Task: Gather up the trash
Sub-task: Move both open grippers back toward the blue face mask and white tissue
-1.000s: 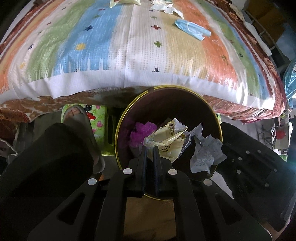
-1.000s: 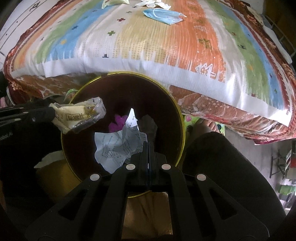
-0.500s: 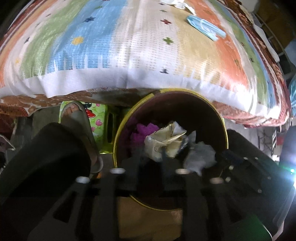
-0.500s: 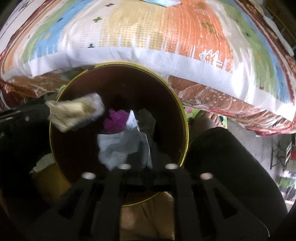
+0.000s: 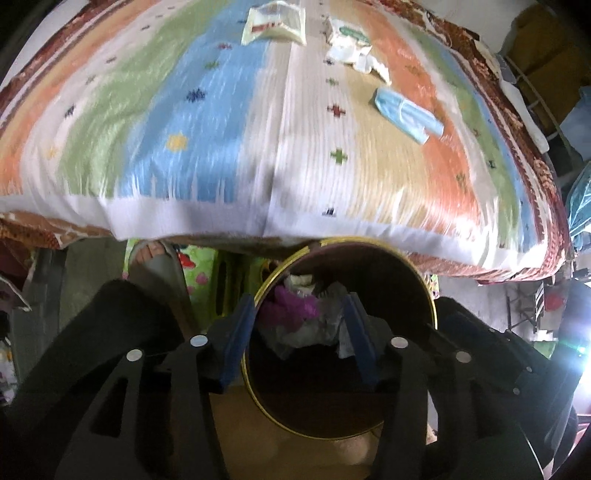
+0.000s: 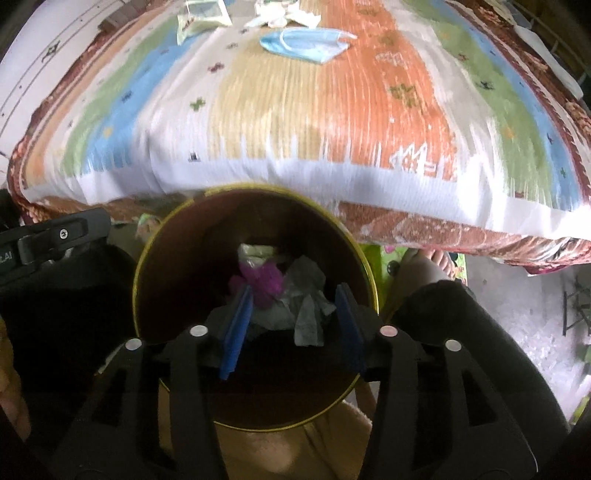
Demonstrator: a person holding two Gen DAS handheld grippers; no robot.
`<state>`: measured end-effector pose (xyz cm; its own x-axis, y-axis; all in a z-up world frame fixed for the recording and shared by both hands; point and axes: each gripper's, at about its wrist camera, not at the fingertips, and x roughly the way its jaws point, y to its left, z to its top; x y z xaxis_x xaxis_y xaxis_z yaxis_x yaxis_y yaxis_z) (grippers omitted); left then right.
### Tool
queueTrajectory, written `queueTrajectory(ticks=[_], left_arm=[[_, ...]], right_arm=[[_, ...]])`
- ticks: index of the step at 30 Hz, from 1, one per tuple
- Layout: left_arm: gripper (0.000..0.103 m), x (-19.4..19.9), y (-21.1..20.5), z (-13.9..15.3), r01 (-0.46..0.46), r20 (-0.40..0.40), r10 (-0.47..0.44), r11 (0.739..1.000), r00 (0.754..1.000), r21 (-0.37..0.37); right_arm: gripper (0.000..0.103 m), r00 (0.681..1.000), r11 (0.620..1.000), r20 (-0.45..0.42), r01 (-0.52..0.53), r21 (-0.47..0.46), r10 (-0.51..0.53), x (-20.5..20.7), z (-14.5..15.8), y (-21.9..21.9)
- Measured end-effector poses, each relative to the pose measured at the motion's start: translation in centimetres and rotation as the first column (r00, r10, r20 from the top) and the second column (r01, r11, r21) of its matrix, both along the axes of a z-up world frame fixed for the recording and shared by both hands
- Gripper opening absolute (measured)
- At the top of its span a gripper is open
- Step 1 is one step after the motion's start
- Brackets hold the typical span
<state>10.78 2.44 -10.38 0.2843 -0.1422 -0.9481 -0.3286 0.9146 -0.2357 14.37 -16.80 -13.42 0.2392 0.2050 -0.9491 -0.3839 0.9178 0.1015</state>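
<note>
A round dark bin with a gold rim (image 5: 432, 310) (image 6: 371, 284) stands on the floor against the bed. Inside lie a purple scrap (image 5: 291, 302) (image 6: 264, 280), a crumpled grey paper (image 6: 308, 314) and a pale wrapper (image 6: 256, 251). My left gripper (image 5: 301, 339) is open and empty above the bin mouth. My right gripper (image 6: 291, 328) is open and empty above the bin too. On the striped bedspread (image 5: 221, 129) (image 6: 369, 110) lie a blue face mask (image 5: 406, 114) (image 6: 306, 44), a pale packet (image 5: 275, 22) (image 6: 201, 18) and white crumpled wrappers (image 5: 351, 48) (image 6: 284, 16).
The person's dark-clad legs flank the bin, with a sandalled foot (image 5: 155, 262) on a green patterned mat (image 5: 207, 273). The other foot (image 6: 432, 262) shows in the right wrist view. The left gripper's body (image 6: 48, 236) shows at the left edge. Clutter stands at the far right (image 5: 554, 302).
Both grippers opened and let go: the yellowish wrapper and the crumpled paper dropped into the bin. Both views have tilted up, showing more of the bed.
</note>
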Motion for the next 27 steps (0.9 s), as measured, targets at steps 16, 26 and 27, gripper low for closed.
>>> queueTrajectory(ticks=[16, 26, 27], left_arm=[[0.077, 3.2, 2.7, 4.0, -0.007, 0.127, -0.001, 0.998, 0.992, 0.061], [0.088, 6.0, 3.1, 4.9, 0.012, 0.182, -0.029, 0.995, 0.983, 0.094], [0.089, 6.4, 3.1, 4.9, 0.012, 0.191, -0.03, 0.996, 0.981, 0.094]], right_arm=[[0.061, 0.991, 0.995, 0.13, 0.0, 0.096, -0.012, 3.9, 5.0, 0.1], [0.076, 0.982, 0.991, 0.186, -0.008, 0.132, -0.017, 6.5, 6.4, 0.7], [0.078, 0.982, 0.991, 0.189, -0.007, 0.133, -0.019, 6.7, 6.5, 0.7]])
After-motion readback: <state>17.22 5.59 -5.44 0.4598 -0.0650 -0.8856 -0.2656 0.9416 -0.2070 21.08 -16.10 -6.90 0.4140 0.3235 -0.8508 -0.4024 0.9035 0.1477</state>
